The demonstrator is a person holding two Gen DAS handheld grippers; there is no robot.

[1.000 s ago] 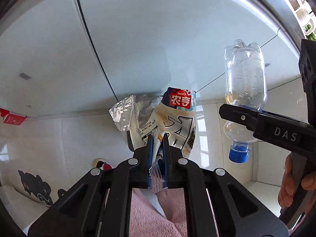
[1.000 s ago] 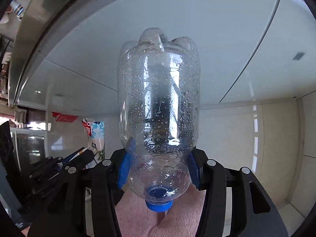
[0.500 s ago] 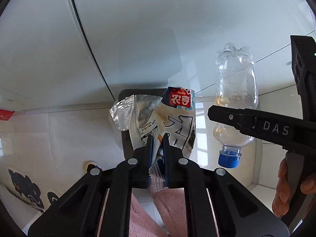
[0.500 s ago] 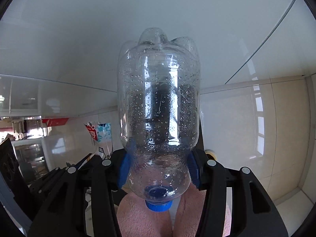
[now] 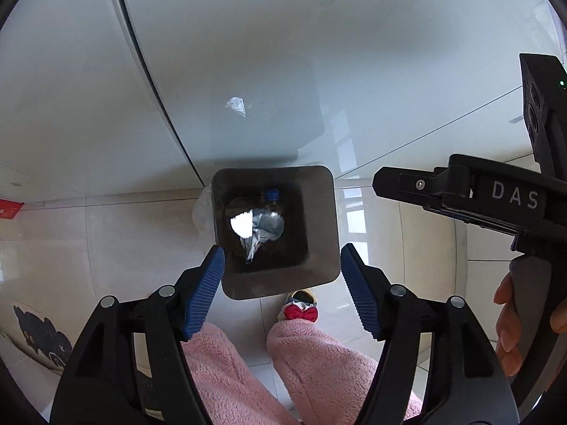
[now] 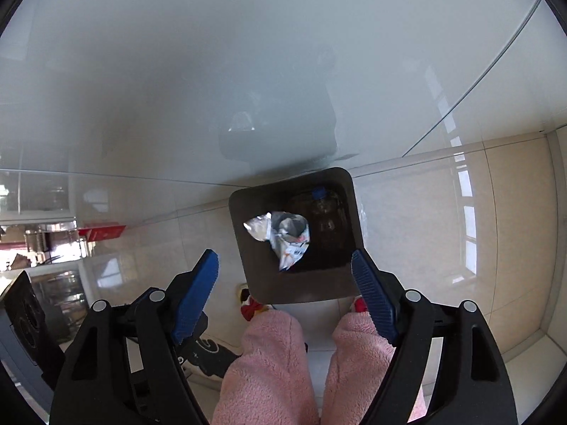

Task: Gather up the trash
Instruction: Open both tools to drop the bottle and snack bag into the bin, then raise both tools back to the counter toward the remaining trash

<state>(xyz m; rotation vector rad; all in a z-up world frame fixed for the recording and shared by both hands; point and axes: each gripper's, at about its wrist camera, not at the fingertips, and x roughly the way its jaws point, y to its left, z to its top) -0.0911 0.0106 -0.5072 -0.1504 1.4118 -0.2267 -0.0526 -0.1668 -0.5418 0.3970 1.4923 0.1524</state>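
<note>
Tongs in both hands gape wide and hold nothing: left gripper (image 5: 282,265), right gripper (image 6: 285,272). Below them are pink fleece legs (image 5: 312,361), then the dark square bin (image 5: 319,212) on the tiled floor, against a white cabinet. Inside lie the crumpled wrapper (image 6: 287,233) and clear bottle (image 6: 327,219). Only the left view shows the right hand (image 5: 514,322) on its handle.

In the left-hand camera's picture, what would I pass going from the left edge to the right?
Red box → left gripper's left blue pad → snack wrapper in the trash bin → its right blue pad → right gripper, labelled DAS.
</note>
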